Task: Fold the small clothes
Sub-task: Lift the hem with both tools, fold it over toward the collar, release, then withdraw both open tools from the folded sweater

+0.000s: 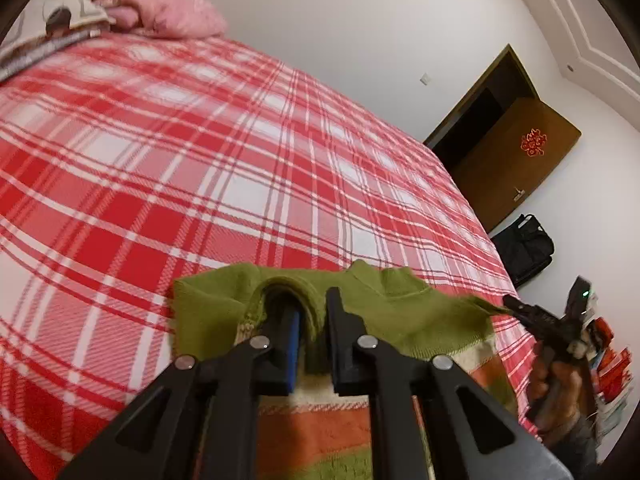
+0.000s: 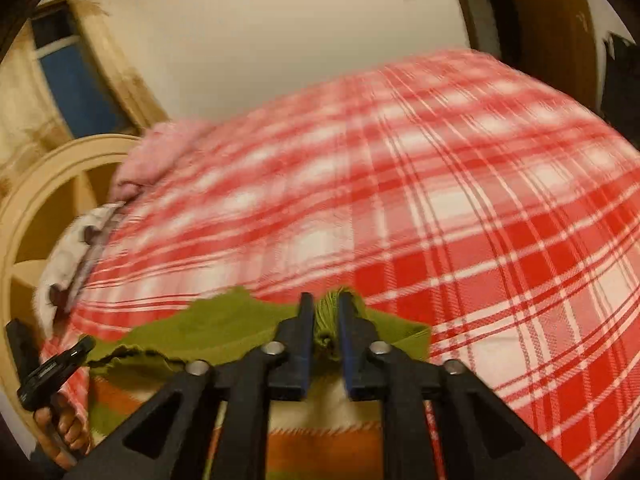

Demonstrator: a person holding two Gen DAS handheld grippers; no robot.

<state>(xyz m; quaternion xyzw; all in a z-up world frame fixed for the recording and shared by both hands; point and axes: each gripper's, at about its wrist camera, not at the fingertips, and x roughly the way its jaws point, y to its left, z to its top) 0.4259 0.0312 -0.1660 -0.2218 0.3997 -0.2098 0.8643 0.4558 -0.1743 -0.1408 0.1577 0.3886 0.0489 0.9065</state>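
Left gripper [image 1: 308, 320]: clenched on a bunched fold at the green edge of the small sweater [image 1: 400, 312]. Right gripper [image 2: 325, 320]: likewise clenched on a green fold of the same edge. In the left view the right gripper appears at the far corner of that edge.

The sweater, green with orange and cream stripes nearer the cameras, is held above or against the near part of the bed [image 1: 200, 160], which is covered in red and white plaid; whether its lower part rests on the cover cannot be told.

Step in hand, as judged: carrying the held edge over to make a fold. Procedure:
- Keep both grippers level and equally far forward, so the edge stays straight.
- Hold the edge taut, not stretched.
- Lower both corners together before releasing.

Farther off: a pink pillow [image 1: 160, 12] at the head of the bed. By the wall, a black bag [image 1: 524, 244]; its contents are not visible.
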